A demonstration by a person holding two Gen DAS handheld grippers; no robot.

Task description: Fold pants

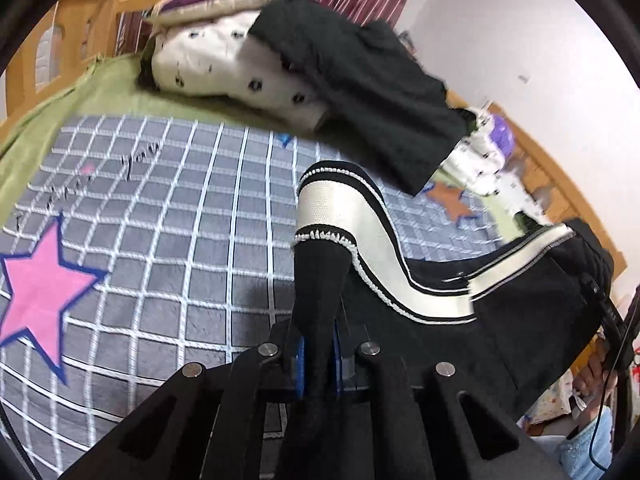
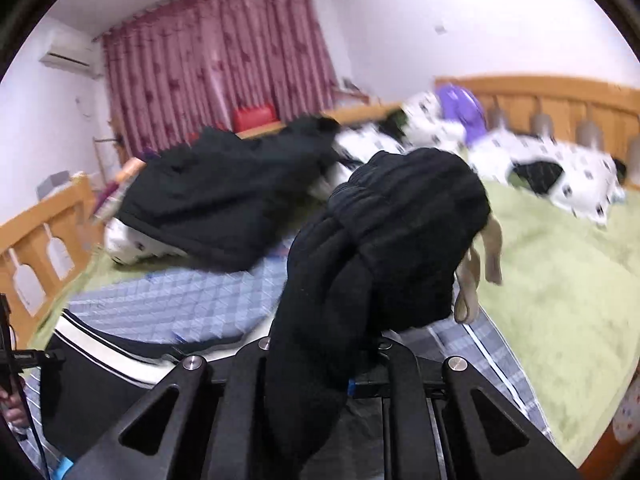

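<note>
Left tongs [image 1: 316,354]: clamping together on a black fold of the pants [image 1: 436,280], the cloth running up between the blue pads [image 1: 299,354].
Right tongs [image 2: 362,364]: closing on the bunched black waistband end of the same pants [image 2: 384,248]; the pads are mostly hidden under the cloth, only a blue edge showing.
Pants: hanging between both tongs, lifted off the bed; the white side stripe [image 1: 360,232] with black edging is curving away ahead of the left tongs, and a beige drawstring [image 2: 476,280] is dangling to the right of the right tongs.
Blocking the view: the bunched fabric is filling the middle of the right wrist view, covering whatever lies straight ahead of the tongs.
Below the tongs: a grey grid quilt [image 1: 180,220] with a pink star [image 1: 36,292] is lying left of the left tongs.
Further out: a dark garment [image 2: 224,200] is draped over a white spotted duvet [image 1: 224,68], beyond the pants.
Beyond that: a green blanket [image 2: 560,300] is spreading right of the right tongs; wooden bed frame [image 2: 560,100] and maroon curtain [image 2: 216,72] are standing behind.
</note>
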